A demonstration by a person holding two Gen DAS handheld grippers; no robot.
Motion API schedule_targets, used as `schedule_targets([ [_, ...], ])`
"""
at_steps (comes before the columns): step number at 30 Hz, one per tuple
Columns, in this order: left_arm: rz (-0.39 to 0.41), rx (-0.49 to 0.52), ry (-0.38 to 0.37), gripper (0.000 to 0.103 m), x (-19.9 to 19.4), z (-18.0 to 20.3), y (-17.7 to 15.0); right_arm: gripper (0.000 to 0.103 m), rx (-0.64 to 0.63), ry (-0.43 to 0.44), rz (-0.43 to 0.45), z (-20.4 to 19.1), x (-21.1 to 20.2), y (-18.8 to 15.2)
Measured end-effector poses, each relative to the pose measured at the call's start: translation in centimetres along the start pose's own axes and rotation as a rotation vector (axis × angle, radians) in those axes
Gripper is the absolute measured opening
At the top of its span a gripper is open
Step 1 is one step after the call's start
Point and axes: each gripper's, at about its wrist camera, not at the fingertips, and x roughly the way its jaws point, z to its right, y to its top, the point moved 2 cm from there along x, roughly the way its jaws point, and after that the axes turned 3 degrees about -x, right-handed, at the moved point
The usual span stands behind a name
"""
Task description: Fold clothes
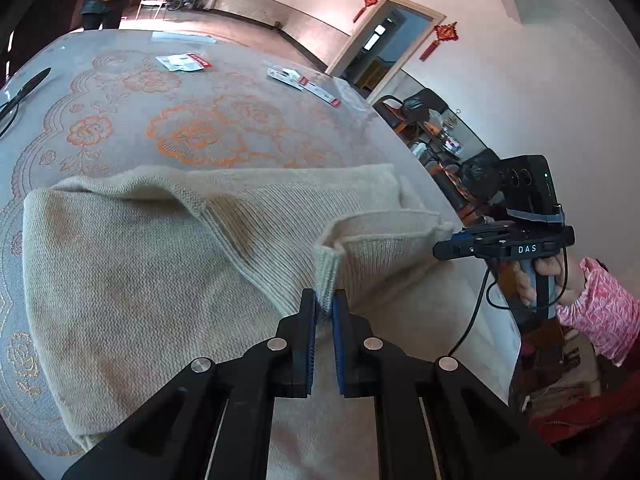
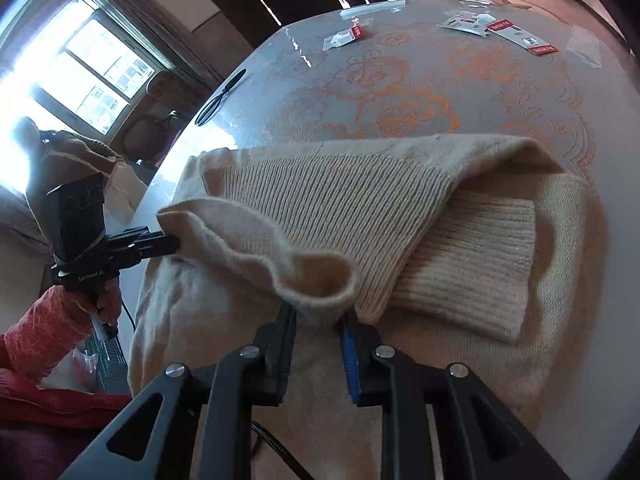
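My left tool (image 1: 324, 304) and right tool (image 2: 320, 318) each pinch the near hem of a soft, floppy, partly folded sweater (image 1: 140, 264) on the table (image 1: 200, 92).

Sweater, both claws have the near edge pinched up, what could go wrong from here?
1. The left claw grips only a thin bit of the sweater hem, so it may slip out when lifted.
2. The folded sleeve lies loose on top and could slide or unfold if the edge is pulled over unevenly.

Sweater (image 1: 160, 272) on table (image 1: 248, 80), scissors (image 1: 24, 92) behind.
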Motion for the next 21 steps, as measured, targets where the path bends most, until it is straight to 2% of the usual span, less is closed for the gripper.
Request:
schedule_targets([
  [4, -0.071, 0.073, 0.053, 0.014, -1.6, -0.4, -2.4, 0.023, -0.081, -0.062, -0.058, -1.6, -1.3, -2.9],
  [6, -0.065, 0.085, 0.085, 0.014, -3.0, -0.4, -3.1, 0.023, -0.121, -0.093, -0.087, -2.5, -2.0, -4.3],
  [8, -0.016, 0.092, 0.109, 0.014, -4.2, 0.1, -2.5, 0.023, -0.130, -0.089, -0.038, -3.1, -3.4, -4.1],
  [10, 0.041, 0.098, 0.134, 0.016, -4.3, 1.2, -1.0, 0.023, -0.139, -0.091, 0.020, -3.7, -4.2, -2.5],
  [13, 0.099, 0.099, 0.168, 0.033, -1.7, 3.0, 2.0, 0.023, -0.206, -0.179, 0.061, -5.1, -2.6, 1.2],
  [15, 0.106, 0.105, 0.192, 0.034, 1.0, 3.9, 3.5, 0.023, -0.244, -0.235, 0.076, -5.7, -0.6, 3.4],
  [17, 0.088, 0.116, 0.270, 0.034, 3.8, 3.9, 4.3, 0.023, -0.308, -0.297, 0.065, -6.2, 1.6, 5.0],
  [20, -0.008, 0.140, 0.463, 0.034, 7.6, 1.6, 4.6, 0.023, -0.410, -0.430, -0.027, -5.9, 5.6, 6.0],
  [21, -0.030, 0.144, 0.497, 0.035, 8.3, 0.9, 4.5, 0.023, -0.411, -0.465, -0.067, -5.1, 6.7, 6.0],
])
